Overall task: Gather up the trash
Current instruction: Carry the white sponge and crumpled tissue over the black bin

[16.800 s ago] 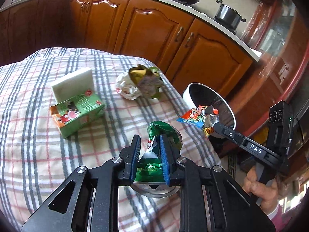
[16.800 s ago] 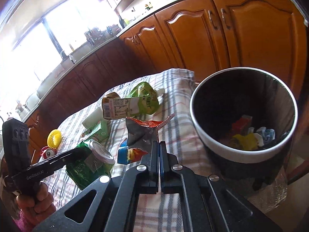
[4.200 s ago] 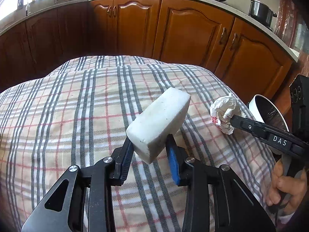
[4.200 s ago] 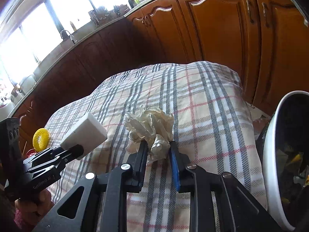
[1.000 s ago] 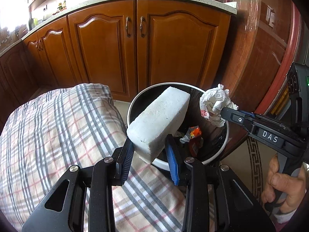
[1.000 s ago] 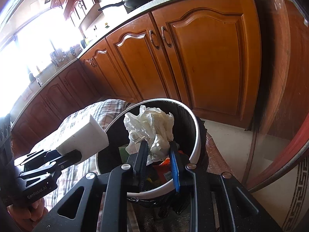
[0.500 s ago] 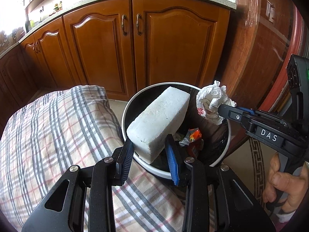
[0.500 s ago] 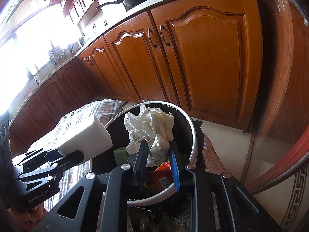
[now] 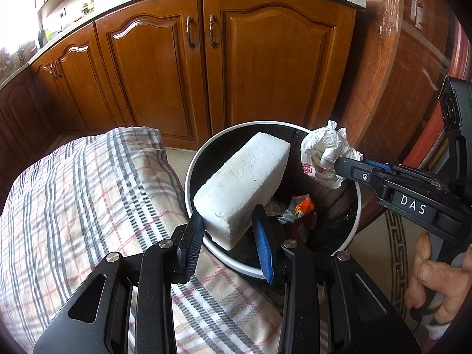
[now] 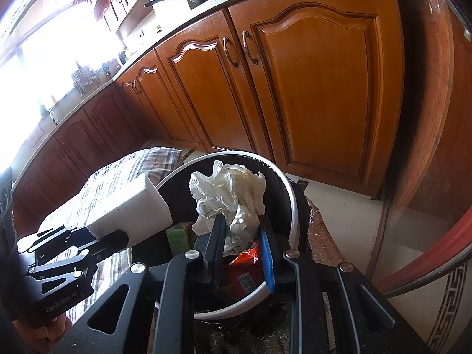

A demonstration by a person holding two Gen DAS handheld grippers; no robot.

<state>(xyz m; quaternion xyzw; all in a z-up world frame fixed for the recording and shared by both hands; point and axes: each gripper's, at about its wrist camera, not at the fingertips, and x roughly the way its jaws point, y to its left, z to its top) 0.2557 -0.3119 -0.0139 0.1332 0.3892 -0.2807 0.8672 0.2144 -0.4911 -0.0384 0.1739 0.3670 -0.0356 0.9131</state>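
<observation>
Trash is held over the bin point(image 9: 356, 206): the left claw point(image 9: 228, 236) clamps a white foam block point(image 9: 242, 188) above the near rim, and the right claw point(image 10: 241, 236) pinches a crumpled wrapper point(image 10: 228, 197) above the far side, the two close together but apart. Inside the black, white-rimmed bin lie an orange packet point(image 9: 301, 206) and other wrappers. The checked tabletop point(image 9: 88, 206) butts against the bin's left, wooden cabinets point(image 9: 265, 67) stand behind, and open floor point(image 10: 339, 200) lies to the right.

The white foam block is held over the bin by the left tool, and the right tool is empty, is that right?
Not quite. The right tool is not empty: it grips a crumpled paper wad, as the right wrist view shows. The left tool does hold the white foam block over the bin.
</observation>
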